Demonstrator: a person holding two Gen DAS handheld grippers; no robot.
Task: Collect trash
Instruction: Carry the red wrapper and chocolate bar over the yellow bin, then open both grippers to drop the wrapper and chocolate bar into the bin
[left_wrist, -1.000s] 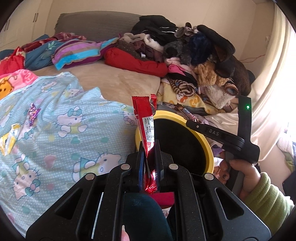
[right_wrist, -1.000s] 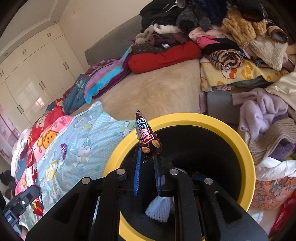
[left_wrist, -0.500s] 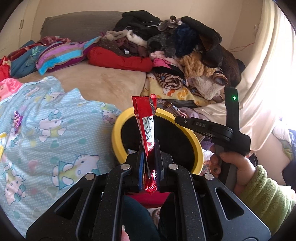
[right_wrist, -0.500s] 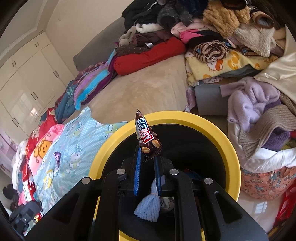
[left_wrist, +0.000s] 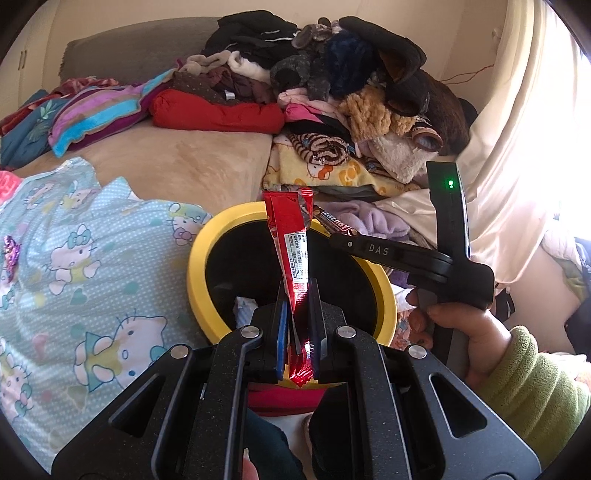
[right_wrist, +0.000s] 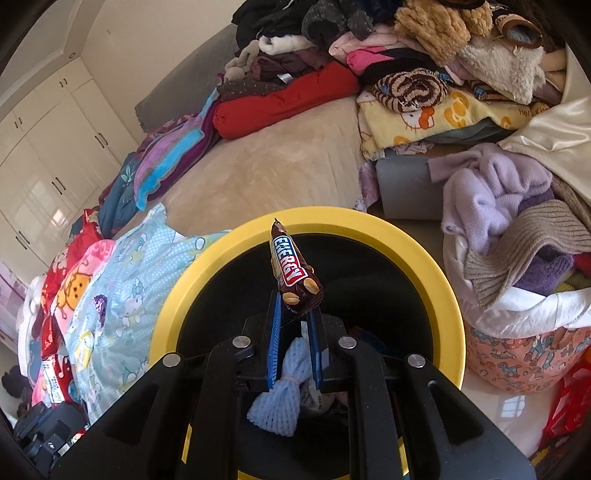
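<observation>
My left gripper (left_wrist: 297, 295) is shut on a red foil wrapper (left_wrist: 290, 243) that stands up between its fingers, just short of the yellow-rimmed black trash bin (left_wrist: 197, 258). My right gripper (right_wrist: 295, 306) is shut on a brown "ENERGY" bar wrapper (right_wrist: 290, 266) and holds it over the open bin (right_wrist: 424, 251). The right gripper also shows in the left wrist view (left_wrist: 334, 236), reaching over the bin's far rim with the bar at its tip. Inside the bin lie a light blue knitted piece (right_wrist: 280, 398) and other scraps.
The bin stands beside a bed with a Hello Kitty sheet (left_wrist: 74, 258). A purple wrapper (left_wrist: 9, 251) and a yellow one (right_wrist: 85, 343) lie on the sheet. Piled clothes (left_wrist: 332, 74) fill the back; a laundry basket (right_wrist: 517, 314) stands right of the bin.
Both grippers have moved closer to the bin, which now sits more centred and larger in both views. Each still holds its wrapper.
</observation>
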